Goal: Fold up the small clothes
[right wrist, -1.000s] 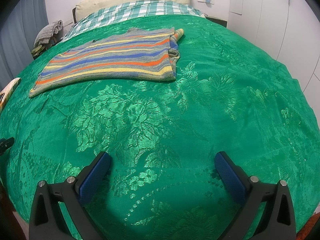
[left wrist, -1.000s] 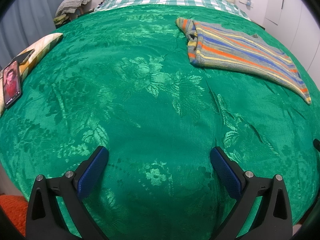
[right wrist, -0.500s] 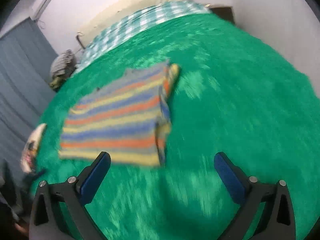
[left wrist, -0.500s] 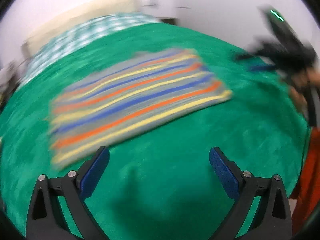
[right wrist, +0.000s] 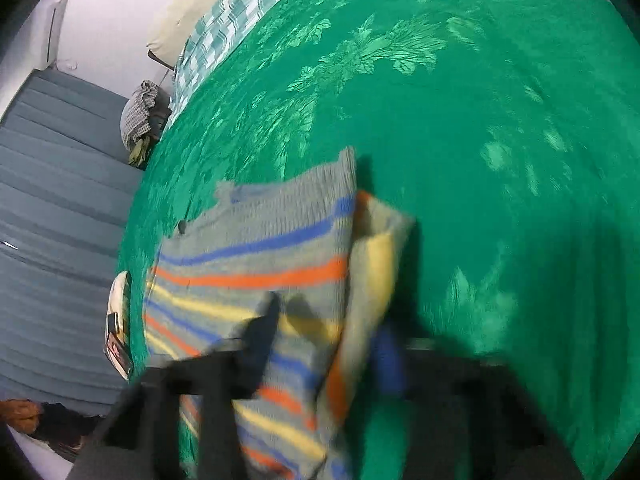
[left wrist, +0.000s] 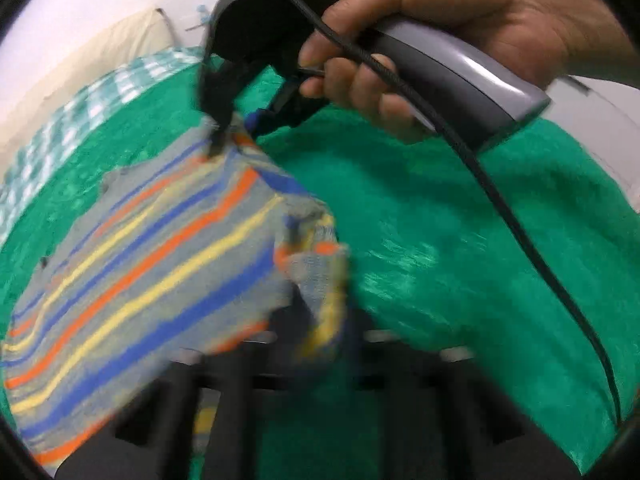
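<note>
Closing on the striped knit top (left wrist: 152, 264), both grippers pinch cloth between their jaws. Left gripper (left wrist: 320, 332) clamps a bunched edge right at its tips, garment spreading off to its left over the green bedspread (left wrist: 460, 216). Right gripper (right wrist: 320, 344) nips the folded side edge; a hand (left wrist: 460, 28) holds its handle ahead of the left one. Frames blurred.

A small knitted garment (left wrist: 152, 256), grey with orange, yellow and blue stripes (blurred in both views), lies on green fabric at lower left of frame, its right edge bunched and lifted.
</note>
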A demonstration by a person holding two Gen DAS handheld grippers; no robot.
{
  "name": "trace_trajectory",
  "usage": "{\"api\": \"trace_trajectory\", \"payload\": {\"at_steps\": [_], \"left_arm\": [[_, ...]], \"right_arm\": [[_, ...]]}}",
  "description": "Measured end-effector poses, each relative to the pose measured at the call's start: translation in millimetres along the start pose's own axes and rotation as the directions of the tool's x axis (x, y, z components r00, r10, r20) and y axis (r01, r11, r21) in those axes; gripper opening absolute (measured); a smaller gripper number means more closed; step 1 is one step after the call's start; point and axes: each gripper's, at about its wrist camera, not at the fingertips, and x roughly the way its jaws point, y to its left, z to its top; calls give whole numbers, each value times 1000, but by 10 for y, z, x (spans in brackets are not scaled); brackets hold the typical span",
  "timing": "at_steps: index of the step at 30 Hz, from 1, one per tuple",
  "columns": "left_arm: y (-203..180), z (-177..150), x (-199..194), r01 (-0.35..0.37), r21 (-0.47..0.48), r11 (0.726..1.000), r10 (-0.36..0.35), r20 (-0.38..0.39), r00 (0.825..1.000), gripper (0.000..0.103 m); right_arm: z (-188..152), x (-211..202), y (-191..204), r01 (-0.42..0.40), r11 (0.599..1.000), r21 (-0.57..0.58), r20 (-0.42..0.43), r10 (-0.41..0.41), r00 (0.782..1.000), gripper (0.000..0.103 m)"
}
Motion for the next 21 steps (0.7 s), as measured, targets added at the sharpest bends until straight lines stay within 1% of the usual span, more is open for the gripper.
{"api": "trace_trajectory", "payload": {"at_steps": [1, 2, 3, 4, 6, 7, 8, 9, 11, 13, 14, 16, 17, 18, 19, 20, 21], "left_arm": [[100, 4, -50, 26, -49, 998, -25, 19, 999, 7], [231, -5, -150, 46, -109, 993, -41, 50, 998, 7], [327, -8, -234, 58, -158, 986, -46, 80, 996, 7], [487, -41, -384, 71, -225, 972, -45, 116, 992, 7], [829, -157, -689, 100, -360, 928, -37, 177, 983, 7], [1028, -254, -857, 108, -426, 898, -22, 203, 979, 7], [1232, -375, -1018, 104, -485, 868, 5, 218, 976, 7], [1399, -488, -1133, 99, -529, 843, 26, 225, 974, 7], [1787, -824, -1367, 84, -634, 769, 71, 215, 974, 7], [2123, -1140, -1506, 66, -716, 695, 105, 192, 976, 7], [2258, -1286, -1546, 52, -745, 665, 118, 174, 978, 7], [2555, -1586, -1584, 5, -797, 604, 148, 119, 982, 7], [2681, -1727, -1592, -20, -816, 578, 161, 90, 983, 7], [2752, -1791, -1578, -38, -828, 560, 171, 70, 983, 7], [2841, -1900, -1590, -66, -843, 534, 190, 43, 981, 8], [2914, -1994, -1589, -93, -853, 514, 198, 12, 980, 16], [2936, -2052, -1550, -125, -859, 497, 196, -29, 980, 35]], "right_arm": [[-52, -20, 53, 1, 1000, -6, 7, -1, 1000, 9], [3, -82, 133, -1, 1000, -29, 28, 2, 1000, 9], [-50, -124, 291, -5, 999, -52, 43, 7, 999, 9], [-59, -179, 411, -13, 997, -74, 55, 17, 998, 9], [14, -252, 778, -34, 989, -143, 71, 45, 996, 9], [-6, -249, 922, -43, 986, -161, 68, 55, 996, 9], [45, -188, 1165, -60, 980, -189, 61, 73, 996, 9], [-43, -178, 1337, -69, 977, -203, 56, 82, 995, 9], [-32, 71, 1799, -100, 962, -255, 25, 110, 994, 9], [-180, 268, 2133, -118, 947, -298, -2, 123, 992, 9], [-273, 470, 2364, -127, 938, -324, -26, 125, 992, 9], [-360, 807, 2696, -125, 928, -352, -64, 109, 992, 9], [-405, 984, 2842, -118, 924, -364, -77, 96, 992, 9], [-464, 1139, 2960, -119, 921, -372, -89, 93, 992, 9], [-514, 1246, 3050, -122, 917, -379, -94, 93, 991, 9], [-569, 1392, 3143, -119, 911, -394, -94, 89, 992, 11], [-620, 1509, 3188, -113, 913, -393, -91, 84, 992, 15]]}}
